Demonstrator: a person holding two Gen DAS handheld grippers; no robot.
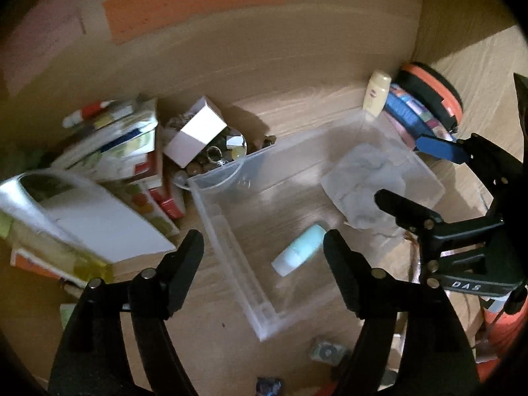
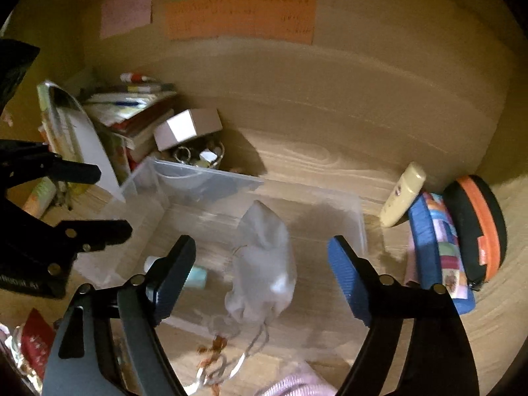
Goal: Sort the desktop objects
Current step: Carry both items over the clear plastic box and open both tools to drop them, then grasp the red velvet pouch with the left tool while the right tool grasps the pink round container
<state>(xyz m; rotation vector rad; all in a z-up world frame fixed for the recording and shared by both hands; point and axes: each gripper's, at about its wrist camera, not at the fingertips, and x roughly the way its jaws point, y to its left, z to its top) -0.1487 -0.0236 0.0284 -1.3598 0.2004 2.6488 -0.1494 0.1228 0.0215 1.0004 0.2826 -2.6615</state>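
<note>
Inside the clear plastic rectangular bin [image 1: 231,221] lie a pale mint tube [image 1: 298,254] and a translucent white pouch [image 2: 264,264]; the left gripper [image 1: 264,257] and right gripper [image 2: 260,264] both gape apart above it, gripping nothing

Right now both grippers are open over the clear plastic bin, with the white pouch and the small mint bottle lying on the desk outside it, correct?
Not quite. The white pouch and small mint bottle lie inside the clear plastic bin, not outside it; the left wrist view shows this. The left gripper and right gripper are open above the bin.

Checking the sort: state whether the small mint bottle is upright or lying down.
Lying down: the mint bottle rests on its side on the clear bin's floor.
</note>
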